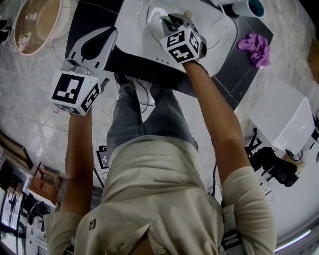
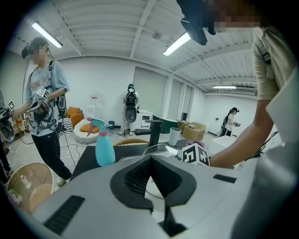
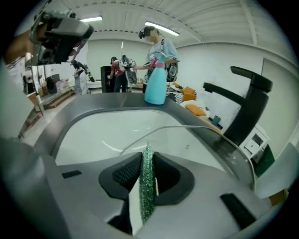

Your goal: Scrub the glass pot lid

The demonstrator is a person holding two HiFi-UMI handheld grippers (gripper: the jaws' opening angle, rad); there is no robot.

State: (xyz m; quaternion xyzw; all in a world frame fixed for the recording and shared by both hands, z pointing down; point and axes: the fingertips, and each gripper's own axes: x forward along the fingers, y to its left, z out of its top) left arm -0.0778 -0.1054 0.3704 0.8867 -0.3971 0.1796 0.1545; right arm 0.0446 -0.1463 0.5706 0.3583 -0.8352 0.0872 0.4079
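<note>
The glass pot lid [image 3: 196,140] stands tilted in the white sink [image 3: 93,135], its rim arcing just ahead of my right gripper [image 3: 147,155]. That gripper is shut on a thin green scouring pad [image 3: 147,186], held edge-on with its far edge at the lid's glass. In the head view the right gripper [image 1: 172,22] is over the sink [image 1: 134,30] and hides most of the lid [image 1: 155,14]. My left gripper [image 1: 110,33] hangs over the sink's left rim, tips together and holding nothing. Its own view shows the left gripper [image 2: 150,158] and, past it, the lid [image 2: 161,149].
A black faucet [image 3: 247,107] rises at the sink's back, beside a teal spray bottle [image 3: 155,84]. A cup [image 1: 249,7] and a purple cloth [image 1: 255,47] lie on the dark counter to the right. A round wooden basket [image 1: 37,22] stands on the floor to the left. People stand in the room beyond.
</note>
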